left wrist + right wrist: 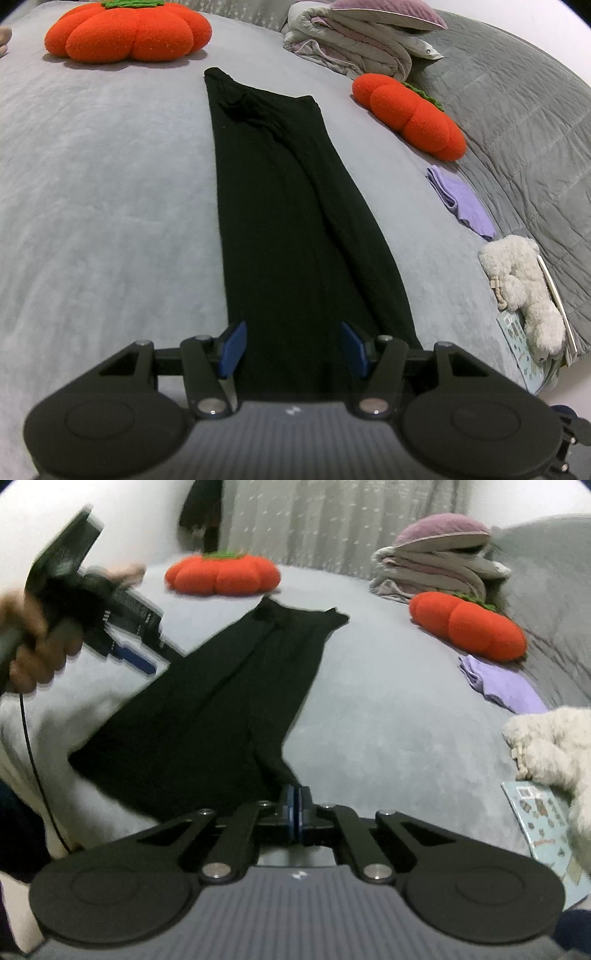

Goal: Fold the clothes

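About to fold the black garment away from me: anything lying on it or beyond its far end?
Nothing visible lies on the garment. Past its far end the bed is bare up to a pumpkin cushion; another cushion sits off its right side.

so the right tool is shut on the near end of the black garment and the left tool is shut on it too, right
Not quite. The left tool is open, its blue pads spread apart over the black garment, as the left wrist view shows. The right tool is indeed shut on the garment's near end.

Left tongs (293,349) spread wide; right tongs (295,805) pinched closed.
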Tool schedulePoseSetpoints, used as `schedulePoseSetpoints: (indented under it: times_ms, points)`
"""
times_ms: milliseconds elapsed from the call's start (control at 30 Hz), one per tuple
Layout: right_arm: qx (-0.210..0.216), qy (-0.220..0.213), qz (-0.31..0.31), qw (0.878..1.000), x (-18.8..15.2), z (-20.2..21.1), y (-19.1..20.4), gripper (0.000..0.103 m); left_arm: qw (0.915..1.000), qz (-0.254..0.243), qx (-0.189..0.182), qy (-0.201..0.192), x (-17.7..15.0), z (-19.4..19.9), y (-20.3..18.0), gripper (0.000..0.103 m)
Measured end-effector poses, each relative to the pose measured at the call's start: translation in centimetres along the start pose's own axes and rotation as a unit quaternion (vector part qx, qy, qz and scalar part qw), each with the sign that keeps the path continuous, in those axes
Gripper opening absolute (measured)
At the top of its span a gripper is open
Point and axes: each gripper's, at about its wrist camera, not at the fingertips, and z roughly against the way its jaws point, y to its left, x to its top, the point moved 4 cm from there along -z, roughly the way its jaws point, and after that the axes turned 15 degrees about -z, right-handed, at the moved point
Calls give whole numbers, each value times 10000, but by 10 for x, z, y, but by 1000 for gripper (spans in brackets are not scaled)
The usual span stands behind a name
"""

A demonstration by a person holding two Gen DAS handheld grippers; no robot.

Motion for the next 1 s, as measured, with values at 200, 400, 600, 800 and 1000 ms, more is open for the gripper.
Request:
schedulePoseSetpoints:
  times_ms: [200, 400, 600, 800, 1000]
  points:
    - [575, -318, -601, 9960, 20, 20, 10, 1, 10000, 42, -9, -31, 1, 0, 1, 58]
    - [899, -261, -248, 9953, 14, 23, 49, 1, 9999, 138, 2, -67, 2, 2, 4, 58]
    - [798, 82, 332, 9962, -10, 2, 73, 1, 9999, 120, -9, -68, 0, 5, 5, 58]
    - [694, 424, 911, 9925, -33, -19, 97, 3, 9999, 36, -111, 26, -7, 11, 2, 58]
    - [1036, 322, 591, 9923, -17, -15, 95, 10, 9981, -476, -403, -28, -24, 33, -19, 60]
